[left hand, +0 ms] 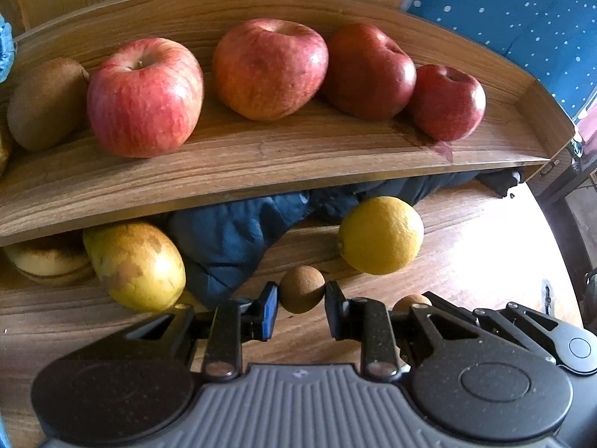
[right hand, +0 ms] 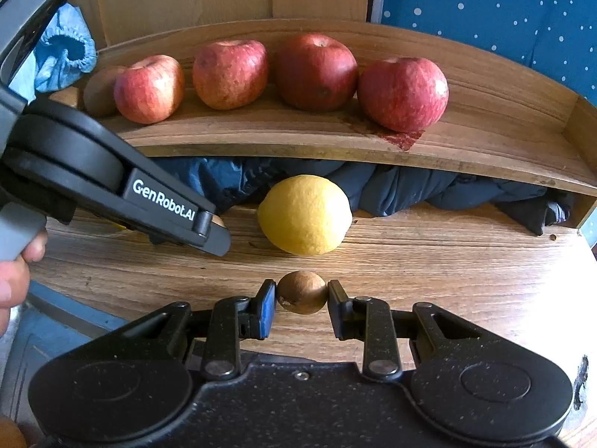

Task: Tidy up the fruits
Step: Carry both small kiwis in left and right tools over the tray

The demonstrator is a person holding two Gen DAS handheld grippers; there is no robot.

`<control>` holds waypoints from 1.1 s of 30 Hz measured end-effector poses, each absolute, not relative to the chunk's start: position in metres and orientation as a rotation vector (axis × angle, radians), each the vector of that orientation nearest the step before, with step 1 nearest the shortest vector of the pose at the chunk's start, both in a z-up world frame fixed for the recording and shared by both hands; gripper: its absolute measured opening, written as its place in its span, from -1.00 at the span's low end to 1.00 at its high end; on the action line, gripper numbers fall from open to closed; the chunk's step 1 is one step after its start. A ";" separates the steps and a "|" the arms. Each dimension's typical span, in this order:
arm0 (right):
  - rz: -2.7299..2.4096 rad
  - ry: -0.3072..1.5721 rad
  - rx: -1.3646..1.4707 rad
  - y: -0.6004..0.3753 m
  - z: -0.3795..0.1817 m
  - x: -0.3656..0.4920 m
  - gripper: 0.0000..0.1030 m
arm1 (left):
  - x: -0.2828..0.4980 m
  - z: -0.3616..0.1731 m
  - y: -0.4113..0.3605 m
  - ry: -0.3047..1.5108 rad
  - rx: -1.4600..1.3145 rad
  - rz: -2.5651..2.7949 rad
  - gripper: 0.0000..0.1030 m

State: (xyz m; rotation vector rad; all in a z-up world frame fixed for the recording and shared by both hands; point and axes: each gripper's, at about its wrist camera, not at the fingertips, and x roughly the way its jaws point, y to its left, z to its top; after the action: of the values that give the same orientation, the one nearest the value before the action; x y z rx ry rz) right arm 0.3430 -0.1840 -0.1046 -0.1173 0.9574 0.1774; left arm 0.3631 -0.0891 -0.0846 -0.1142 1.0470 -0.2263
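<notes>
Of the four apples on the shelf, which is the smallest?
The rightmost apple, dark red, at the end of the row on the shelf. The other three are clearly bigger.

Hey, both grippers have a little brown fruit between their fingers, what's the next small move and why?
Probably lift the right gripper a little, straight up. It looks closed on a small brown fruit low over the table, with the lemon just ahead and the shelf of apples above it. The left gripper likewise grips its own brown fruit.
</notes>
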 end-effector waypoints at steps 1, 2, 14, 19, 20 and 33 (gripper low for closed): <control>0.180 0.955 -0.118 -0.184 -0.103 0.341 -0.39 | 0.362 -0.084 -0.091 1.046 -0.113 -0.226 -0.43; 0.181 0.954 -0.119 -0.184 -0.102 0.339 -0.39 | 0.360 -0.083 -0.093 1.045 -0.113 -0.226 -0.43; 0.233 0.937 -0.132 -0.183 -0.089 0.314 -0.39 | 0.335 -0.075 -0.092 1.034 -0.123 -0.203 -0.43; 0.254 0.930 -0.136 -0.183 -0.084 0.304 -0.39 | 0.320 -0.076 -0.090 1.042 -0.115 -0.197 -0.43; 0.259 0.928 -0.139 -0.183 -0.083 0.301 -0.39 | 0.317 -0.076 -0.091 1.043 -0.114 -0.194 -0.43; 0.309 0.939 -0.167 -0.185 -0.082 0.268 -0.39 | 0.286 -0.081 -0.091 1.072 -0.108 -0.165 -0.43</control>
State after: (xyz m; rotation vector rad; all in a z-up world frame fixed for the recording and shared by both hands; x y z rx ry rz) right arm 0.2683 -0.1853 -0.0817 -0.1666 0.9395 0.3093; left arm 0.2863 -0.0906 -0.0813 -0.1076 1.0717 -0.1648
